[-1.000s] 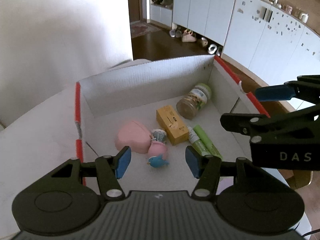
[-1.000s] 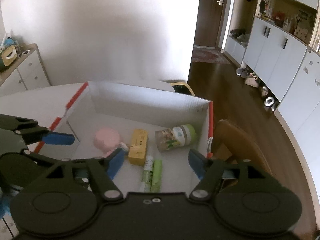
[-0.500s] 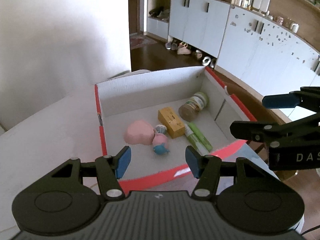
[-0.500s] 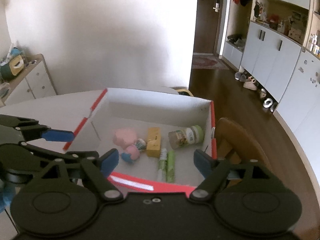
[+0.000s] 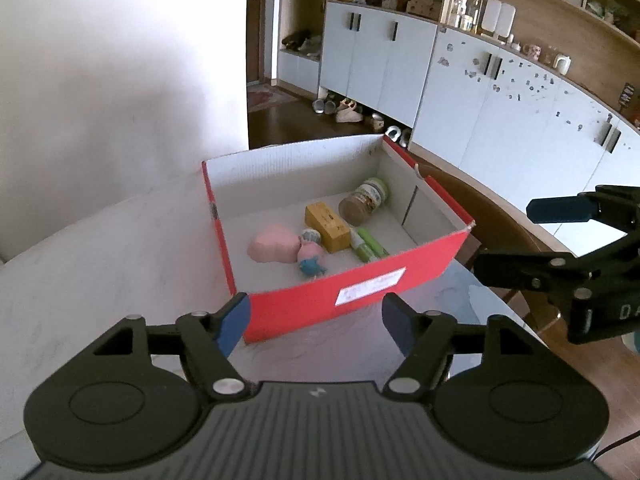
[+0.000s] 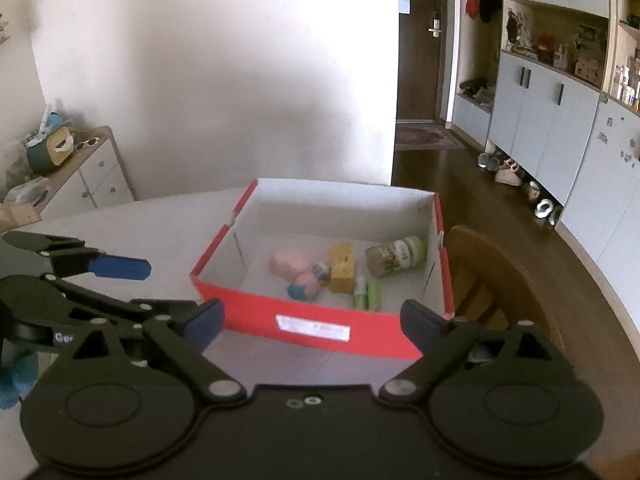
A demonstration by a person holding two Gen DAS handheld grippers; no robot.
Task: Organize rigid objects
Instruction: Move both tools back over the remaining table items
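My left hand-held gripper [image 5: 316,324] and my right hand-held gripper [image 6: 312,322] both hang with blue-padded fingers spread wide and empty, just short of the red cardboard box with white inner walls [image 5: 352,292] that sits ahead of them on the pale desk [image 5: 112,256]. Inside the box, beyond its near red wall, a pink heart-shaped case [image 5: 274,243] lies on my left, touching a small pink and blue toy figure [image 5: 310,258]. Farther in lies a yellow rectangular block [image 5: 327,222], with two light-green tubes [image 5: 370,245] side by side just to its right. A clear jar with a green lid [image 5: 364,200] lies on its side toward the far right corner. A brown wooden chair [image 6: 492,276] stands past the box's right wall.
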